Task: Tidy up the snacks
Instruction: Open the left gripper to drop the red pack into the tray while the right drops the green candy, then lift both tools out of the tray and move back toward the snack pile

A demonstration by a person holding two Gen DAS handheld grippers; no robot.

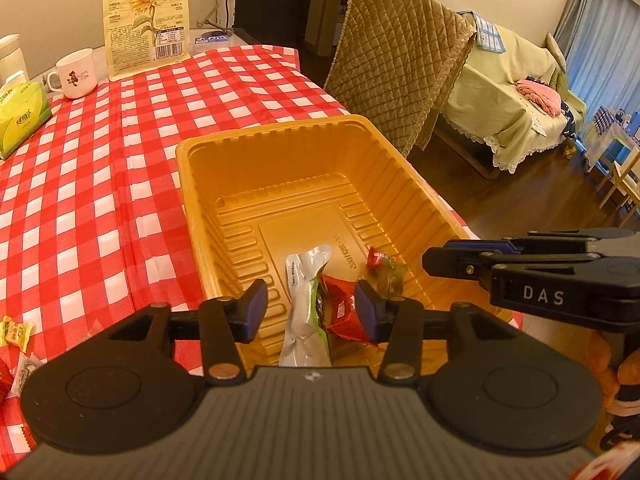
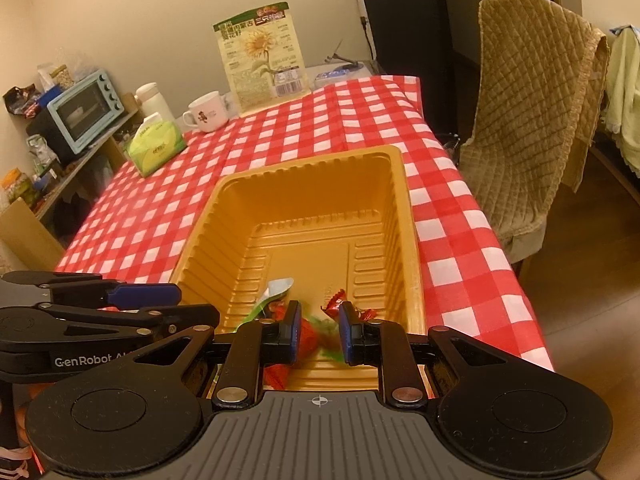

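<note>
Several snacks already lie in the gold plastic tray (image 1: 280, 128) on the red-checked tabletop (image 1: 100, 200): a silver-and-green packet (image 1: 304, 320), a red packet (image 1: 340, 308) touching its right side, and a small red-wrapped candy (image 1: 378, 262) a little further in. The left tongs (image 1: 311, 304) hang over the tray's near end, spread apart and pressing on nothing. The silver-and-green packet lies beneath the gap, its long axis running straight away along the line the tongs point. The right tongs (image 2: 319, 332) sit just beside them over the tray's right part, drawn nearly together. A blurred red-and-green wrapper shows in the slit, but whether it is pinched or merely lies below I cannot tell. What probably matters next is the loose sweets left outside: yellow-wrapped candies (image 1: 14, 330) and more wrappers below them lie on the tabletop well to the left of the tray, so the left hand is plainly the nearer one and would need to swing leftward. For writing, the right tongs carry "DAS" in the left wrist view, and the left tongs show "GenRobot" in the right wrist view. A sunflower-seed bag (image 1: 146, 20) standing at the far end reads 新疆内蒙古葵花籽 with the 三只松鼠 logo. The tray floor bears an embossed code I cannot read fully.
</note>
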